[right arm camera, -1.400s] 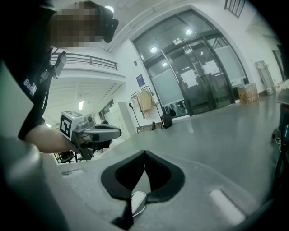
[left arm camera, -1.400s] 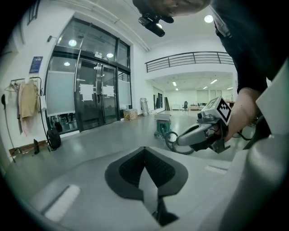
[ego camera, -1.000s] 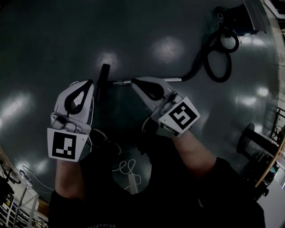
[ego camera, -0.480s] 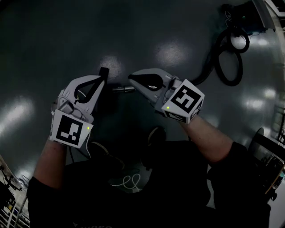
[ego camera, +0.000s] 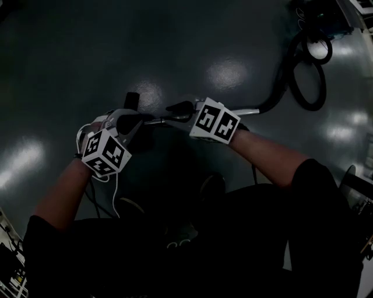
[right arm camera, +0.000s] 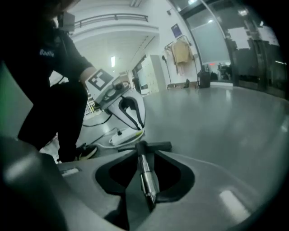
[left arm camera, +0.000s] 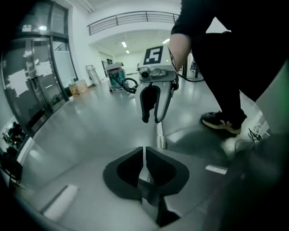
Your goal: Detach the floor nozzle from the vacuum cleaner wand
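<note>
Glossy dark grey floor (ego camera: 175, 52) fills the head view. Nearest to us, at the bottom of the frame, our left forearm (ego camera: 61, 195) and right forearm (ego camera: 268, 157) reach up toward the centre. Left of centre, the left gripper (ego camera: 137, 120) has its jaws drawn together. Only a thin slit shows between them, and we cannot make out anything gripped.

Just right of it, the right gripper (ego camera: 173, 107) sits over the wand (right arm camera: 145, 173). Its jaws have just been opening and now stand apart. The right gripper view shows the metal tube in the gap between them, though we cannot tell whether the pads touch it.

The floor nozzle (ego camera: 132, 99) is a short black bar just above the left gripper, at the wand's left end and beyond the right gripper's tips. Past the right gripper, the wand runs rightward into a black hose (ego camera: 291, 75). That hose loops up to the vacuum cleaner (ego camera: 317, 17) in the upper right corner.
</note>
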The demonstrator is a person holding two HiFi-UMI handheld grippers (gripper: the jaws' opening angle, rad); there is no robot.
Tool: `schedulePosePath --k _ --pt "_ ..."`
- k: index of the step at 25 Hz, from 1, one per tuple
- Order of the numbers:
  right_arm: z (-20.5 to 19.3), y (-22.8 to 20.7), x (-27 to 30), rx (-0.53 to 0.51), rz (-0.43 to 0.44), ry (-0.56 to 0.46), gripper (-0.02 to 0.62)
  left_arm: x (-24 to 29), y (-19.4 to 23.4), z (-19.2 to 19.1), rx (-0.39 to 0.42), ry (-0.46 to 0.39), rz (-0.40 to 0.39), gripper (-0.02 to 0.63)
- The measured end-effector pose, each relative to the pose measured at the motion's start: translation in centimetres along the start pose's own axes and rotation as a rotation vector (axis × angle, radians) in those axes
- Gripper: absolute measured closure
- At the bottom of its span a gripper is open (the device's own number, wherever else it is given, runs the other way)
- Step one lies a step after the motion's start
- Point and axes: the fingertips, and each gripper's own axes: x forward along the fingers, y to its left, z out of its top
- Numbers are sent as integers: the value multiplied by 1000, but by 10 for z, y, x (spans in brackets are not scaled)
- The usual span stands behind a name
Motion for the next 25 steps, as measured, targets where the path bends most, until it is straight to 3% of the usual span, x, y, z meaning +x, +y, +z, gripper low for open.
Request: schedulePosePath --k 5,11,18,23,25 --pt "-66 2 41 -168 2 250 419 43 -19 -32 93 146 -62 484" --pt "-109 0 73 -309 -21 397 360 63 -36 -72 185 292 -90 386" --pt "-142 -4 104 -354 10 496 360 79 -60 -105 315 388 -111 359" --pt "-148 -3 106 -315 17 530 379 92 -66 -115 400 411 -87 327" --pt "-145 1 104 -306 18 548 382 93 -62 -120 428 431 -77 352"
